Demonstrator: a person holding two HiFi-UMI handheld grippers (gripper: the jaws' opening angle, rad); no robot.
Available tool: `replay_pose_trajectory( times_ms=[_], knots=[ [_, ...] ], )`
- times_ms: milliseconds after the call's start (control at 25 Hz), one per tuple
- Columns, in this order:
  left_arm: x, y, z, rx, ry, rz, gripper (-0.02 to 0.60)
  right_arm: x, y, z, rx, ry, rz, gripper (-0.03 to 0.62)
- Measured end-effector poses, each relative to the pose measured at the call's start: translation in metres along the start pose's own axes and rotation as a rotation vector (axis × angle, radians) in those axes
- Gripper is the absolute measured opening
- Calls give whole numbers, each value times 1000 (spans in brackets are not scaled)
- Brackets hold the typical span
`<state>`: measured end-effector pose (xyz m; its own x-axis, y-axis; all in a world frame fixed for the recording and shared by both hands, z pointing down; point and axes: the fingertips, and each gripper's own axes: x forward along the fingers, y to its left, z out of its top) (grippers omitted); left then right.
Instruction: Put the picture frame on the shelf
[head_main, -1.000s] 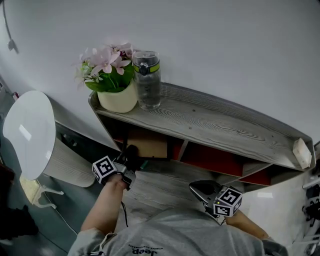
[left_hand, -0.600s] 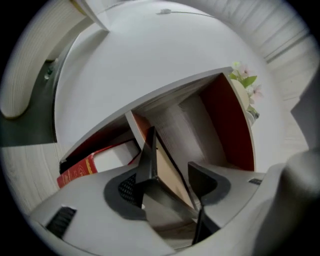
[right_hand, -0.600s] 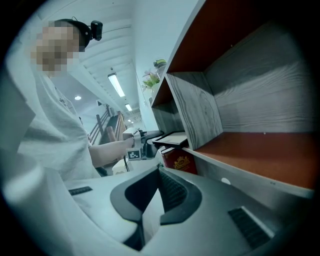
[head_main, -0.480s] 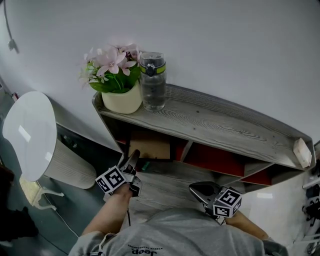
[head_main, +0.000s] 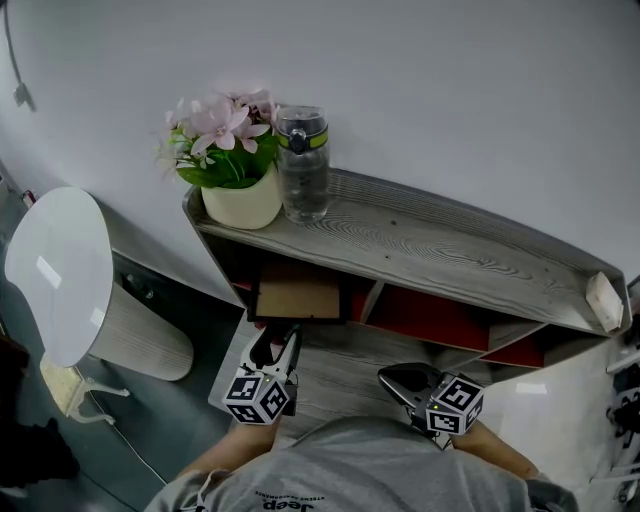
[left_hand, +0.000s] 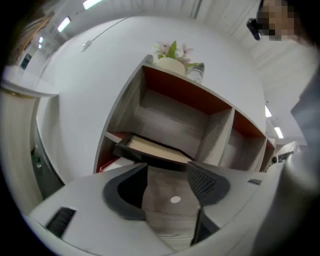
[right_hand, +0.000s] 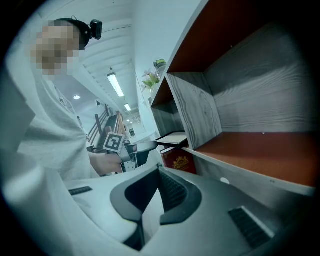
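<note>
**Releasing the picture frame in the shelf's left compartment**

The picture frame (left_hand: 150, 149) lies flat, face up, in the left compartment of the shelf (head_main: 450, 250), under the top board. In the right gripper view it appears to rest on a red book (right_hand: 176, 161), not on the compartment floor. Its dark front edge sits at the mouth of the compartment, facing the left claw (left_hand: 167, 172).

That claw's jaws have just been opening. They now stand wide apart with nothing between them, only bare wood grain, and the frame is just ahead of their tips and apart from them. The right claw (right_hand: 161, 182) hangs low by the right compartment, its jaws together and empty.

Judged from this, the frame is placed and the task is nearly done. What remains is getting the left claw clear.

- **Catching the frame:** the open jaws are close to the frame's front edge. A lift or a sideways swing on the way out could catch that edge and drag the frame forward.
- **Unsteady support:** if the book really is what carries the frame, a light knock might tip the frame or slide it off. How far the frame overhangs the book cannot be told.
- **Top board:** the flowerpot (head_main: 238, 200) and the water bottle (head_main: 303, 165) stand directly above, so a hard bump to the shelf could rock them.
</note>
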<state>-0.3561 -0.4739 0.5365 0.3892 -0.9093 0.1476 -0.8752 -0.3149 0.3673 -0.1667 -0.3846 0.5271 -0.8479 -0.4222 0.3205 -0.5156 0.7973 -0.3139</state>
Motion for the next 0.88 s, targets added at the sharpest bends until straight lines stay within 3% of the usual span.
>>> replay_pose_trajectory(
  times_ms=[160, 880],
  knots=[
    [8, 0, 4, 92, 12, 35, 252, -2, 0, -1, -2, 1, -3, 14],
    [37, 17, 16, 180, 57, 94, 240, -4, -1, -1, 1, -2, -14, 14]
  ],
)
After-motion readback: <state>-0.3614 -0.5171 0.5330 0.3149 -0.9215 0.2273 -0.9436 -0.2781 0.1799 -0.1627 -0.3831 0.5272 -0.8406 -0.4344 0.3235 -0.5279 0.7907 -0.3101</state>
